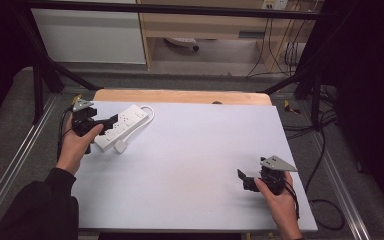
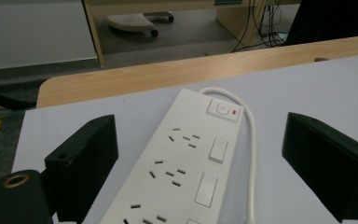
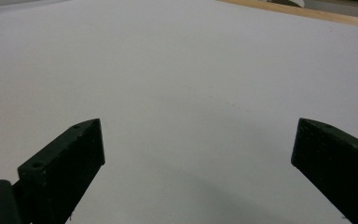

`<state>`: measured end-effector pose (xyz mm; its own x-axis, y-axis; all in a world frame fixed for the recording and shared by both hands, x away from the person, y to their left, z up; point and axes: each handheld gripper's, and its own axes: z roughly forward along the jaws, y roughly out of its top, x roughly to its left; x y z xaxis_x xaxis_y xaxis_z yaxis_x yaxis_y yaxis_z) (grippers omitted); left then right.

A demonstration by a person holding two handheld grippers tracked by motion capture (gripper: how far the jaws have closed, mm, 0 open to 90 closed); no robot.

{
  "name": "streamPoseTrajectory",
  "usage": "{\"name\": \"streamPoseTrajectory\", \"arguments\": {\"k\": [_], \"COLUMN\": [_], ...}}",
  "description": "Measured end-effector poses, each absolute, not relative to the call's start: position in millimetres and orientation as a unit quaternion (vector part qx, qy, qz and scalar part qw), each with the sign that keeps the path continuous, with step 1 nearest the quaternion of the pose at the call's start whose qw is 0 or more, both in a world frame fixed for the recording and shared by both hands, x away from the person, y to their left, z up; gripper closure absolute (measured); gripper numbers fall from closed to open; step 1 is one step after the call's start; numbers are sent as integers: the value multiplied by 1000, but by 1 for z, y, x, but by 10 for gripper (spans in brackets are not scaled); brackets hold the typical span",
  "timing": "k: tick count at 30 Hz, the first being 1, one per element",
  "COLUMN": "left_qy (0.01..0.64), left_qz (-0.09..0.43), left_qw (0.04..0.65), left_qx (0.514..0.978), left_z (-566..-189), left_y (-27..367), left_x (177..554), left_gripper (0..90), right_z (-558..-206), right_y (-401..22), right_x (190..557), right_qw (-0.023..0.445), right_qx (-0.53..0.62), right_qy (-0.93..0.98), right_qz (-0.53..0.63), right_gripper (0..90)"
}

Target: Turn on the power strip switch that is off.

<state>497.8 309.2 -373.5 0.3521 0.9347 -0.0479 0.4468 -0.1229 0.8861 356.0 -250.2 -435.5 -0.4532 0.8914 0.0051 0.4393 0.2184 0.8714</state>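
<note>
A white power strip (image 1: 121,126) with several sockets and a white cable lies at the table's far left. My left gripper (image 1: 109,124) is open over its near end, with the strip (image 2: 182,163) between the two wide-apart black jaws and not touched by them. The strip's white plug (image 1: 122,147) rests on the mat just in front of it. Near the front right of the table my right gripper (image 1: 244,179) is open, low over the bare white mat (image 3: 191,93), with nothing between its jaws.
The white mat (image 1: 195,160) covers most of the wooden table (image 1: 180,96), whose bare strip shows along the far edge. A black frame and aluminium rails run around the table. Cables trail on the floor at the right and behind.
</note>
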Motion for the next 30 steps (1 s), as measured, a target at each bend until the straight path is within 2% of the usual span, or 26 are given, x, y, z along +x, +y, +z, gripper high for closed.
{"name": "streamPoseTrajectory", "arguments": {"k": [25,30], "left_qy": [517,514], "left_qz": [275,267], "left_qw": [416,408], "left_qx": [696,706], "left_z": [-391,-395], "left_y": [311,309], "left_x": [513,515], "left_gripper": [147,234], "right_z": [-436,-436], "right_y": [-251,-251], "right_x": [356,356], "right_qw": [260,259], "right_qx": [453,452], "right_qy": [736,736], "right_qz": [431,432], "right_gripper": [31,31]}}
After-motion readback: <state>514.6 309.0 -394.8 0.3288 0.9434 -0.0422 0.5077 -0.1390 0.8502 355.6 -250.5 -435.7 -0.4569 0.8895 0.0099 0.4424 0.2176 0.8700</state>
